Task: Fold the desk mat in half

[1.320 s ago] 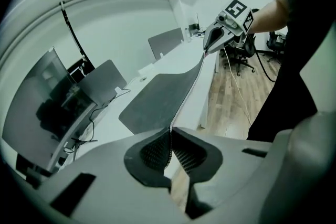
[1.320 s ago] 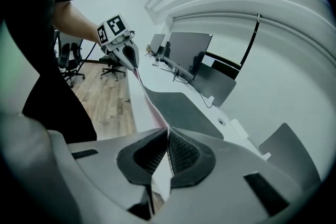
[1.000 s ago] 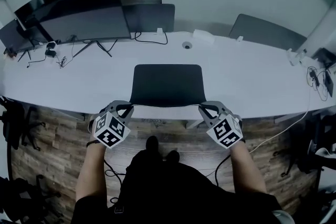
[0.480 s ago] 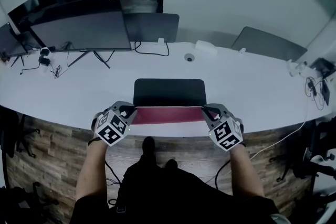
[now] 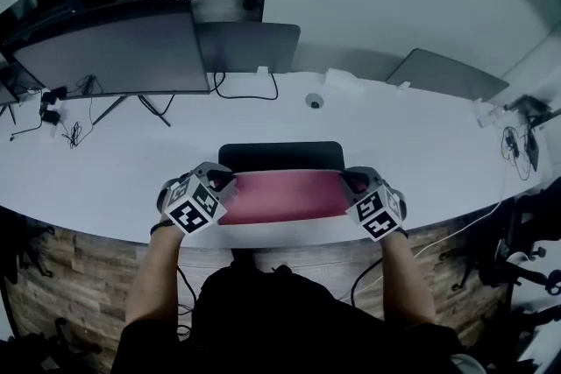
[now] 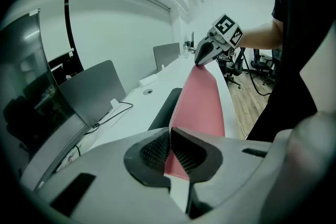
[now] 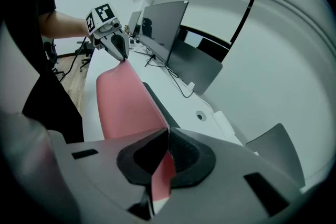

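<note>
The left claw (image 5: 219, 182) and the right claw (image 5: 351, 182) each pinch a near corner of the desk mat (image 5: 282, 195), with its red underside turned up. The mat lies on the long white worktop (image 5: 105, 179), in front of a monitor (image 5: 114, 48).

Counts from my end: one desk mat (image 5: 285, 195), lower centre. One long white desk (image 5: 421, 144) across the frame. Two grippers: left gripper (image 5: 223, 182), right gripper (image 5: 351, 182). Two marker cubes, one per gripper. One big dark monitor (image 5: 114, 48), upper left. Two grey panels at the back: a grey panel (image 5: 250, 46) top centre, another upper right. One round cable grommet (image 5: 313, 102). One white block (image 5: 342, 81) just right of it.
</note>
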The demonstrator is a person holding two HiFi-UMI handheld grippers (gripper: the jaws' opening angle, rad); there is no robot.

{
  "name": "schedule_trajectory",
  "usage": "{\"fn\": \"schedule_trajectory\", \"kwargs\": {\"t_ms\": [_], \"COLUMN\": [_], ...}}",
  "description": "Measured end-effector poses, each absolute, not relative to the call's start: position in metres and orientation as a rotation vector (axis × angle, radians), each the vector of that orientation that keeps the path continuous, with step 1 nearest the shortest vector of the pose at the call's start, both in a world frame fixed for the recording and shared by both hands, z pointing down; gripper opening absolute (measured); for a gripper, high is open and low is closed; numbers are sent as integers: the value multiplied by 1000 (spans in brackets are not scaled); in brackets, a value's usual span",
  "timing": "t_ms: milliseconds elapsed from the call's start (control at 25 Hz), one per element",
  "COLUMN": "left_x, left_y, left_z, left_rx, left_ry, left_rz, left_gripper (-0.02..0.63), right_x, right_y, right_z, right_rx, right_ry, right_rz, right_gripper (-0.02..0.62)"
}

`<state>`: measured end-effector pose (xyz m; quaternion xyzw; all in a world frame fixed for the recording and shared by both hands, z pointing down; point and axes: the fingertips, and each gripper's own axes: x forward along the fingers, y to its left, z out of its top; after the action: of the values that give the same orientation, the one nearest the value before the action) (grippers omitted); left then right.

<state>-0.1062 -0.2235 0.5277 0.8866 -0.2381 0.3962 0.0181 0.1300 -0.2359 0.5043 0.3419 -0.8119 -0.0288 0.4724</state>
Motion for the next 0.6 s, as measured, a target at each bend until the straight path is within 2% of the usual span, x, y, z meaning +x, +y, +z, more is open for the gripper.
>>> {"fn": "schedule_trajectory", "kwargs": {"t_ms": [600], "left_x": [-110], "left_y": [-278], "left_z": [581], "left_rx": [2720], "left_ry": [-614], "left_rz": [1316], "left_gripper": [23], "right_x": [119], "right_y": [-286], "right_z": [555], "right_rx": [977], "right_ry": [-1786], "right_rz": [-24], "right_gripper": [15]}}
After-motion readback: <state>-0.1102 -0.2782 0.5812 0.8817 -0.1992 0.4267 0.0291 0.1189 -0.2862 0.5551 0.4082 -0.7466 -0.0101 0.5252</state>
